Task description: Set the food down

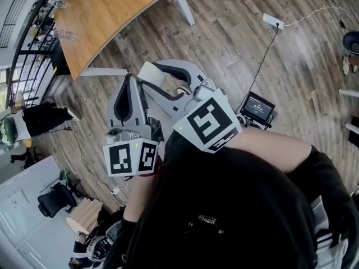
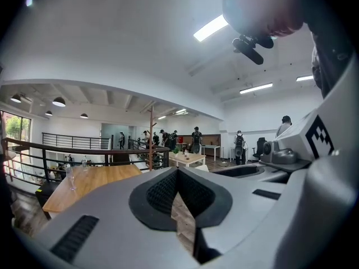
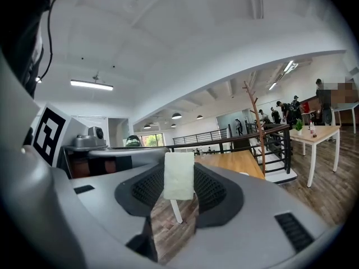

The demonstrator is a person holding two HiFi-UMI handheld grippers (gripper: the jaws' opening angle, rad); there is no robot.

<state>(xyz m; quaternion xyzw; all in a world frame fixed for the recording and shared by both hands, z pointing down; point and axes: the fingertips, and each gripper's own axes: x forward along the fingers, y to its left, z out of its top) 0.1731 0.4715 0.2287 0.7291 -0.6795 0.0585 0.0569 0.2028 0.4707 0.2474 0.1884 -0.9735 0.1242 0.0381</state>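
My right tongs (image 3: 178,170) grip the pale block of food (image 3: 178,178) by its flat sides, stick (image 3: 175,210) hanging below, over the wood floor (image 3: 168,234), while my left tongs (image 2: 178,172) are closed on nothing; the food seems light, soft and crushable, best held gently at mid-block.

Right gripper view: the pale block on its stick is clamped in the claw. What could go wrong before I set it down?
1. The pale block in the right claw hangs over bare wooden floor, not over the table; a slip would likely drop it there.
2. A glass stands near the table's edge; the approach could knock it.
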